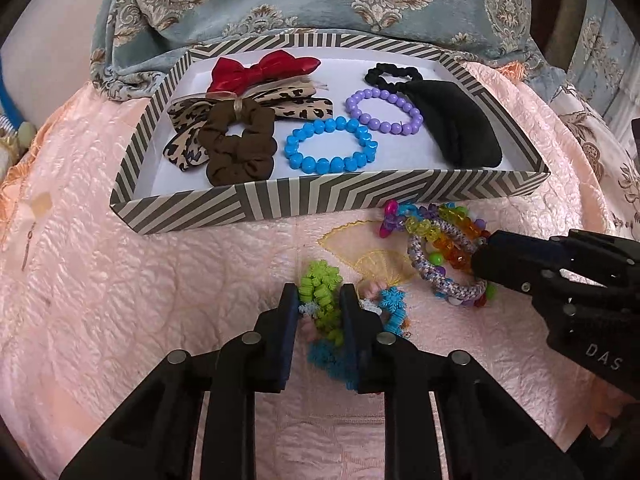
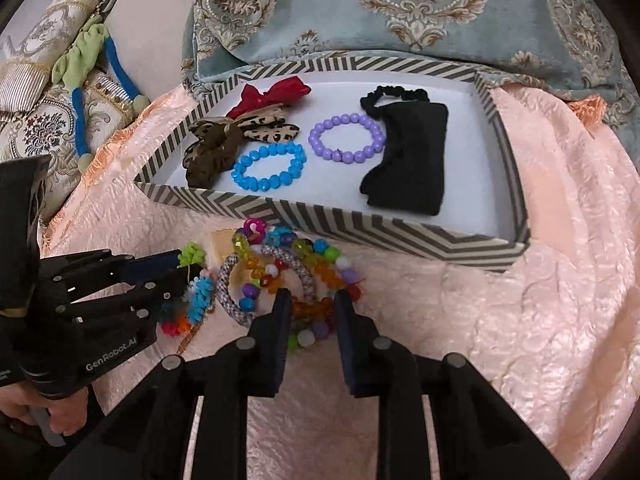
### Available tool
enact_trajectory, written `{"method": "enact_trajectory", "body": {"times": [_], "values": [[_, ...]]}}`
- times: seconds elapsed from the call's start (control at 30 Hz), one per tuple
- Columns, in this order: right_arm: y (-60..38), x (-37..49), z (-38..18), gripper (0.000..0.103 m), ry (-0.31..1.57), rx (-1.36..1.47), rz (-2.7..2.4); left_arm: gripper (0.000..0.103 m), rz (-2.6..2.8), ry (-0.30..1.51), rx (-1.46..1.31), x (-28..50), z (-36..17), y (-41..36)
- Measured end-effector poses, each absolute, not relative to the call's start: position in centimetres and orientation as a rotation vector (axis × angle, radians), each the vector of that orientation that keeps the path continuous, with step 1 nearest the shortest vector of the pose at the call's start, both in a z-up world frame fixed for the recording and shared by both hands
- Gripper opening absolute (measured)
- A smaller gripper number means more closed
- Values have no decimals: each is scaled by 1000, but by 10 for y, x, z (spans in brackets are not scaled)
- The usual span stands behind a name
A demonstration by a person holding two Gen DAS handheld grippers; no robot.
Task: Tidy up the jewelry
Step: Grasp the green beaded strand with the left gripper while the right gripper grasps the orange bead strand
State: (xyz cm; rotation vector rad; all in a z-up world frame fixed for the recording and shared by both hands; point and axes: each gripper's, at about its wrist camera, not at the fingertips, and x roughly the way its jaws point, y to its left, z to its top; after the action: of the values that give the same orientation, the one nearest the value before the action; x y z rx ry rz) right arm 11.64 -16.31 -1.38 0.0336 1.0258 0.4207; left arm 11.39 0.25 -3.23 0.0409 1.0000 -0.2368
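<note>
A fuzzy hair tie (image 1: 322,288) in green, blue and pink lies on the pink bedspread, and my left gripper (image 1: 318,300) is shut on its green part. To its right is a tangle of a colourful bead bracelet (image 1: 440,224) and a woven grey-purple bracelet (image 1: 448,280). In the right wrist view my right gripper (image 2: 313,302) is shut on the orange beads of the bead bracelet (image 2: 256,264), with the woven bracelet (image 2: 228,280) just left of it. The left gripper (image 2: 180,276) comes in from the left edge. Behind both stands the striped box (image 1: 280,200).
The striped box (image 2: 320,220) holds a red bow (image 1: 260,70), a leopard bow, a brown scrunchie (image 1: 240,148), a blue bracelet (image 1: 332,146), a purple bracelet (image 1: 384,110) and black fabric pieces (image 1: 456,124). A patterned blue cushion (image 1: 320,0) lies behind it. A person's hand (image 2: 60,420) shows at lower left.
</note>
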Motion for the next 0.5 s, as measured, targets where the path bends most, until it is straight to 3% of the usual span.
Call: {"method": "enact_trajectory", "body": {"times": [0.2, 0.27, 0.37, 0.5], "values": [[-166, 117, -16, 22, 1026, 71, 439, 4, -239, 999, 25, 114, -32, 3], [-165, 116, -16, 18, 1019, 56, 437, 4, -238, 997, 26, 114, -32, 3], [-164, 112, -11, 0, 1007, 47, 451, 4, -237, 995, 29, 114, -31, 3], [-167, 105, -3, 0, 983, 52, 457, 4, -238, 997, 23, 113, -31, 4]]}}
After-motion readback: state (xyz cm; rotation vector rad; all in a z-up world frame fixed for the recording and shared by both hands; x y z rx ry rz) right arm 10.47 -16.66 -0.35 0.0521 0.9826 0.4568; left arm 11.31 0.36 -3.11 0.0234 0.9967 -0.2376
